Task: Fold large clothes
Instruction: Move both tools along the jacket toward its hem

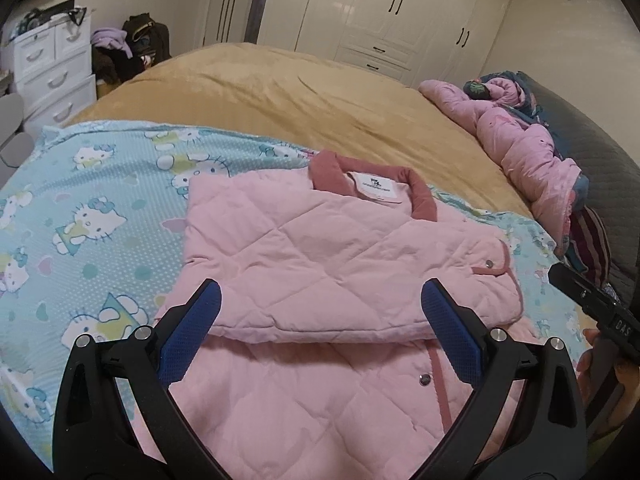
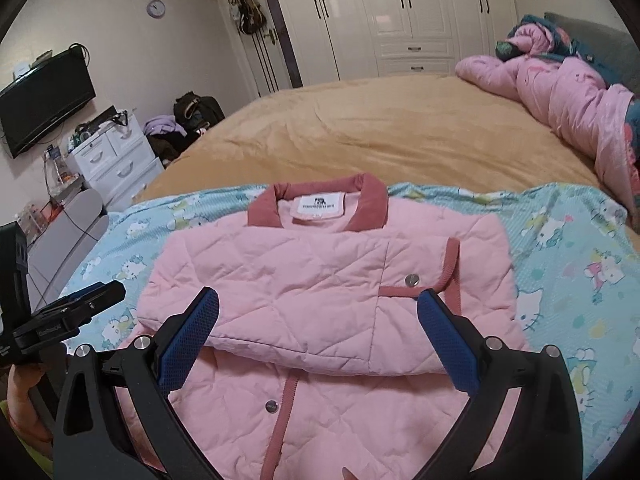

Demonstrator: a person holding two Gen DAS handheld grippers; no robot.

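A pink quilted jacket (image 1: 320, 248) with a dark pink collar lies on a blue Hello Kitty sheet (image 1: 88, 208), its sleeves folded across the chest. It also shows in the right wrist view (image 2: 320, 280). My left gripper (image 1: 322, 300) is open and empty, hovering over the jacket's lower part. My right gripper (image 2: 318, 308) is open and empty, also over the jacket's lower part. The right gripper's body shows at the right edge of the left wrist view (image 1: 592, 300). The left gripper's body shows at the left edge of the right wrist view (image 2: 60, 320).
The sheet lies on a bed with a tan blanket (image 1: 320, 96). A heap of pink and dark clothes (image 1: 520, 136) lies at the bed's right side. White drawers (image 1: 52, 68) and a clothes pile stand at the left. White wardrobes (image 2: 400, 12) line the back wall.
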